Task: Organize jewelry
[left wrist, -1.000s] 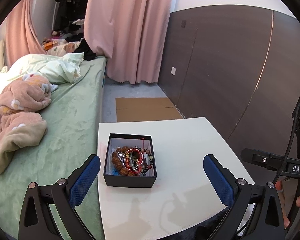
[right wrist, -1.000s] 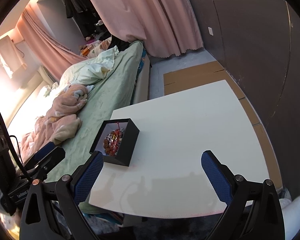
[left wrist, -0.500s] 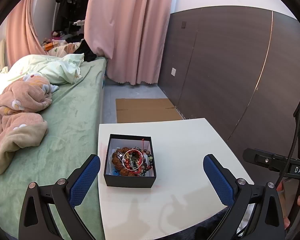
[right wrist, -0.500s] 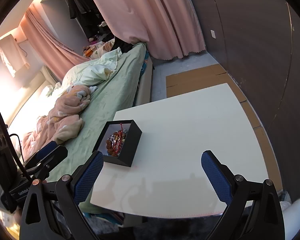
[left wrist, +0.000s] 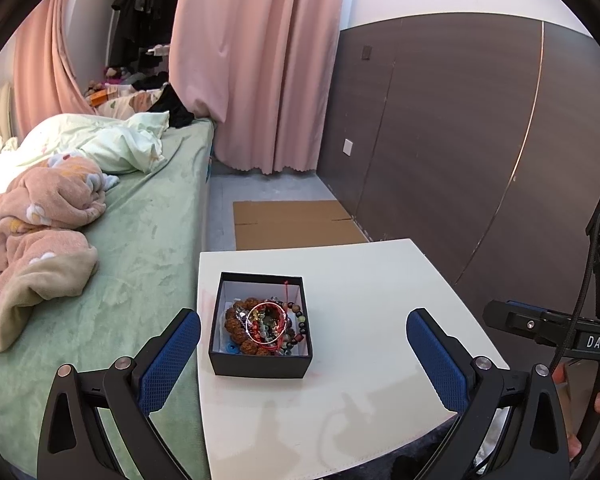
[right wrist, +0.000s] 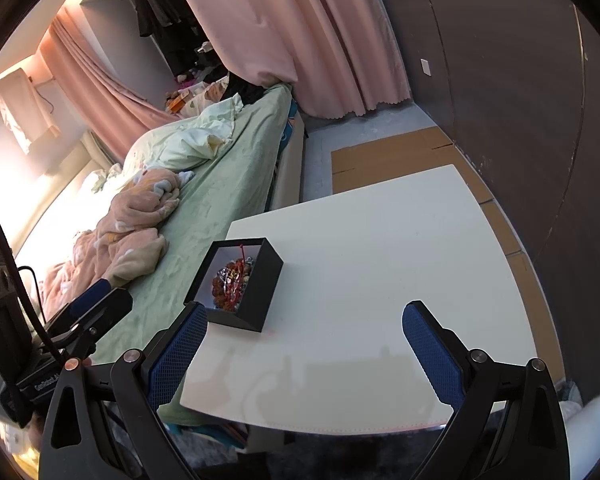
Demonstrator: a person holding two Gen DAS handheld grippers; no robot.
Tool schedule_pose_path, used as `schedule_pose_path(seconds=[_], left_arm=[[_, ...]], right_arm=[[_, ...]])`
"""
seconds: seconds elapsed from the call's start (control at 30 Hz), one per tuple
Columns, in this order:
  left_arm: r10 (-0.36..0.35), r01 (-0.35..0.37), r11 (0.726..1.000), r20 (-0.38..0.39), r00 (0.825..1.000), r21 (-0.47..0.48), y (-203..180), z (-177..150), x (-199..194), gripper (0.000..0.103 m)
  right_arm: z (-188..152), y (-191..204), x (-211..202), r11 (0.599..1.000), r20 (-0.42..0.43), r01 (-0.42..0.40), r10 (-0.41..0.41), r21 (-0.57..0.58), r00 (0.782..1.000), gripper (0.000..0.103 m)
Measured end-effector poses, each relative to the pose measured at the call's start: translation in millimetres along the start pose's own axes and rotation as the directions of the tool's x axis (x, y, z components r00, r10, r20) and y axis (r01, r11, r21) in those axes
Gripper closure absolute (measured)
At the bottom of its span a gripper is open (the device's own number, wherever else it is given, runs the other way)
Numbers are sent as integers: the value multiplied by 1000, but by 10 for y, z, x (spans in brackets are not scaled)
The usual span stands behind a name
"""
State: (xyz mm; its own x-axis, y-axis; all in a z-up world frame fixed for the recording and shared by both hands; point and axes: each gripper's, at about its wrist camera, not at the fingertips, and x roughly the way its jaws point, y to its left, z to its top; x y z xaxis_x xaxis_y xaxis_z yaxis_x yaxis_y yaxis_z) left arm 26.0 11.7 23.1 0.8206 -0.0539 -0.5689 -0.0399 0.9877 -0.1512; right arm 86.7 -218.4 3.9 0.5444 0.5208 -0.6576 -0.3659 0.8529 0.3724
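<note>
A black open box [left wrist: 260, 364] [right wrist: 260, 292] stands on the left part of a white table [left wrist: 372, 320] [right wrist: 380, 260]. Inside lies a heap of jewelry [left wrist: 266, 326] [right wrist: 230, 282]: brown bead bracelets, a thin silver ring-shaped bangle and a red cord. My left gripper [left wrist: 302, 354] hangs open above the table's near edge, the box just ahead between its blue pads. My right gripper [right wrist: 302, 344] is open too, nearer the table's front, with the box by its left finger [right wrist: 178, 354]. Neither holds anything.
A bed [left wrist: 140, 248] with a green sheet and rumpled blankets [left wrist: 40, 216] runs along the table's left side. Flat cardboard [left wrist: 292, 224] lies on the floor behind the table. A dark panelled wall [left wrist: 460, 140] stands to the right, pink curtains [left wrist: 256, 60] at the back.
Both views have shifted slightly; the box sits a little nearer in the right wrist view. The box and jewelry have not moved, and both grippers stay open.
</note>
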Motion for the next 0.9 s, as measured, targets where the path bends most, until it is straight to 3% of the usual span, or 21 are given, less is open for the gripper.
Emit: schedule_pose_path(seconds=[0.9], left_arm=[[18,-18,999,6,1000,30,-75,-24,20,0]], right_arm=[[7,-48,8,1000,-7,6,-6,3,1000,4]])
